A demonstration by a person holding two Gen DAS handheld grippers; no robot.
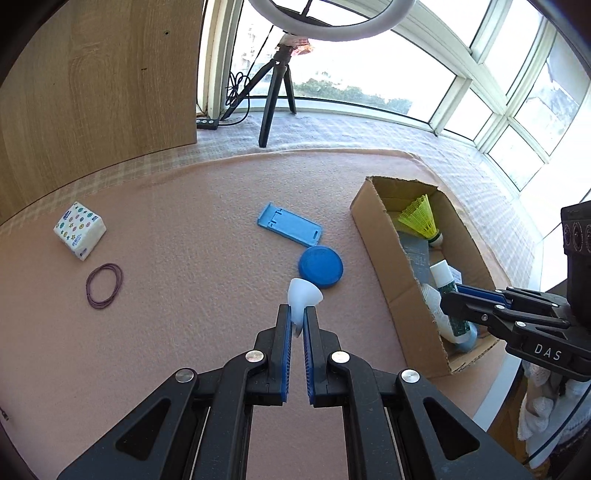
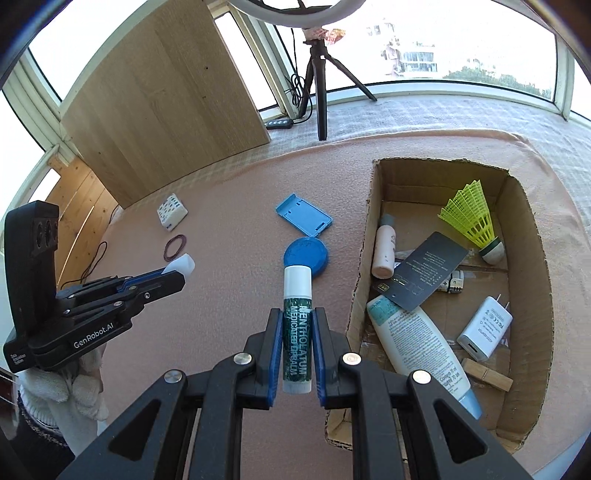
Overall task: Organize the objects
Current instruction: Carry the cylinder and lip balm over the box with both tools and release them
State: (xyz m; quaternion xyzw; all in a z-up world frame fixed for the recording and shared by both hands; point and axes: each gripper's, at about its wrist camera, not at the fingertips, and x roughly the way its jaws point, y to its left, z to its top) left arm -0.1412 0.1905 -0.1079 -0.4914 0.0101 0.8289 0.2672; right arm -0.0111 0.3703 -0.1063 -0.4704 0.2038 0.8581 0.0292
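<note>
The lip balm stick (image 2: 297,325), green-labelled with a white cap, is pinched upright between the blue pads of the right gripper (image 2: 297,332), lifted clear of the pink felt mat (image 2: 221,258) and just left of the cardboard box (image 2: 532,258). The left gripper (image 1: 297,321) is pressed onto the narrow end of a small white cone-shaped cup (image 1: 303,295), which flares out beyond its fingertips, also off the mat.

Inside the box lie a yellow shuttlecock (image 2: 472,218), a black card (image 2: 424,273), a white tube (image 2: 417,339) with a pale blue cap, a small pinkish bottle (image 2: 384,247), a white charger plug (image 2: 484,325) and a wooden clothespin (image 2: 487,374).

On the mat left of the box sit a round blue lid (image 1: 320,266) and, just behind it, a flat blue phone stand (image 1: 291,223). Well apart, toward the far left, lie a small tissue pack (image 1: 79,229) printed with coloured faces and a loop of purple rubber bands (image 1: 104,285) near it.

Behind the mat stand a wooden board (image 1: 99,85), a black tripod (image 1: 275,96) carrying a ring light (image 1: 332,26), and the windows. A white-gloved hand (image 2: 74,384) holds the left gripper from below
</note>
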